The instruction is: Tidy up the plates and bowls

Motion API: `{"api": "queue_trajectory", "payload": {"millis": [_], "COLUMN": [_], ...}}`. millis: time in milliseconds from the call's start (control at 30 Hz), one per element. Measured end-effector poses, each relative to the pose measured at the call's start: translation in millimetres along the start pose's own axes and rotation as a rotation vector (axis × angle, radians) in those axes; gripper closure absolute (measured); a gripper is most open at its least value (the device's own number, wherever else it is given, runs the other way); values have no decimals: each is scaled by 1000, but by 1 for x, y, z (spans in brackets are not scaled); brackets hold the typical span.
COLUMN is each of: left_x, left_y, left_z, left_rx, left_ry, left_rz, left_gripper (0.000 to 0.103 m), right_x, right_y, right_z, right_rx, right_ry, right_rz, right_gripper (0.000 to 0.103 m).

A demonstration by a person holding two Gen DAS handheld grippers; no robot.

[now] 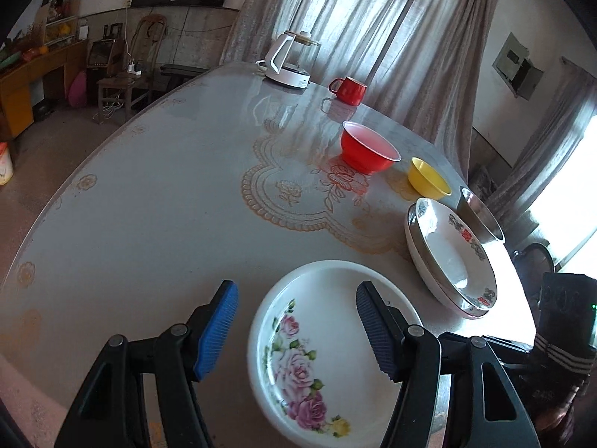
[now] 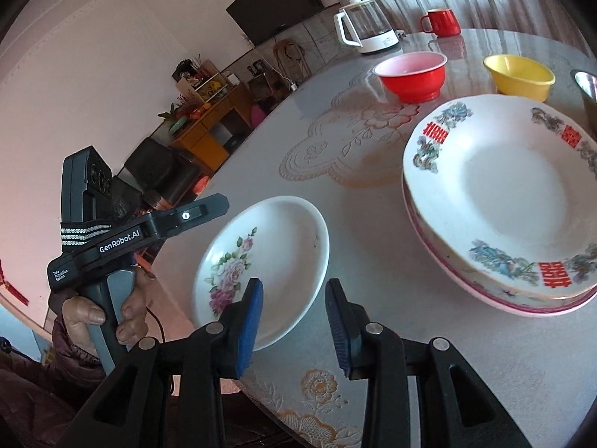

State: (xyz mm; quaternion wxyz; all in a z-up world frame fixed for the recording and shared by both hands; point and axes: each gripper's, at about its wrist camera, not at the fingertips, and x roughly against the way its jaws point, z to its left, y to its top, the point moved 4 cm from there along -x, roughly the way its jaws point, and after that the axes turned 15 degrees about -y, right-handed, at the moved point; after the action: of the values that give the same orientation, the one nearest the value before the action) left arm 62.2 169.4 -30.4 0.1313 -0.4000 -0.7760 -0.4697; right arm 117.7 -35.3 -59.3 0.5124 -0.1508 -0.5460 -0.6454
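Both grippers tilt downward, left gripper gaping wide, right gripper narrower, both empty

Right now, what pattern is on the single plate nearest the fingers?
Pink and purple roses with green leaves on the white plate, clearest in the left wrist view.

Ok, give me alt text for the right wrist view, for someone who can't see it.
Open right gripper hovers at the near rim of a rose-patterned plate on the table, gripping nothing. A plate stack sits right; red bowl and yellow bowl behind.
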Motion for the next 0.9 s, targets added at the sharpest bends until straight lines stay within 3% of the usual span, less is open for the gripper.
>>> {"api": "queue_trajectory", "payload": {"millis": [433,567,700,900], "left_x": [-4,-8,-8,-7], "left_y": [-38,-42,-45,-45], "left_z": [18,18,16,15], "left_rx": [9,11,-1,-3], "left_ry": [-51,-46,-55,-60], "left_rz": [68,78,62,38], "left_gripper": [61,75,79,75], "right_x": [-31,-33,-38,-40], "right_y": [-5,-5,-7,-8], "right_z": [3,4,8,8], "right_rx": [-18,-13,3,-2], "right_ry": [9,2,3,6], "right_rz": [60,59,66,70], "right_gripper": [69,69,72,74]}}
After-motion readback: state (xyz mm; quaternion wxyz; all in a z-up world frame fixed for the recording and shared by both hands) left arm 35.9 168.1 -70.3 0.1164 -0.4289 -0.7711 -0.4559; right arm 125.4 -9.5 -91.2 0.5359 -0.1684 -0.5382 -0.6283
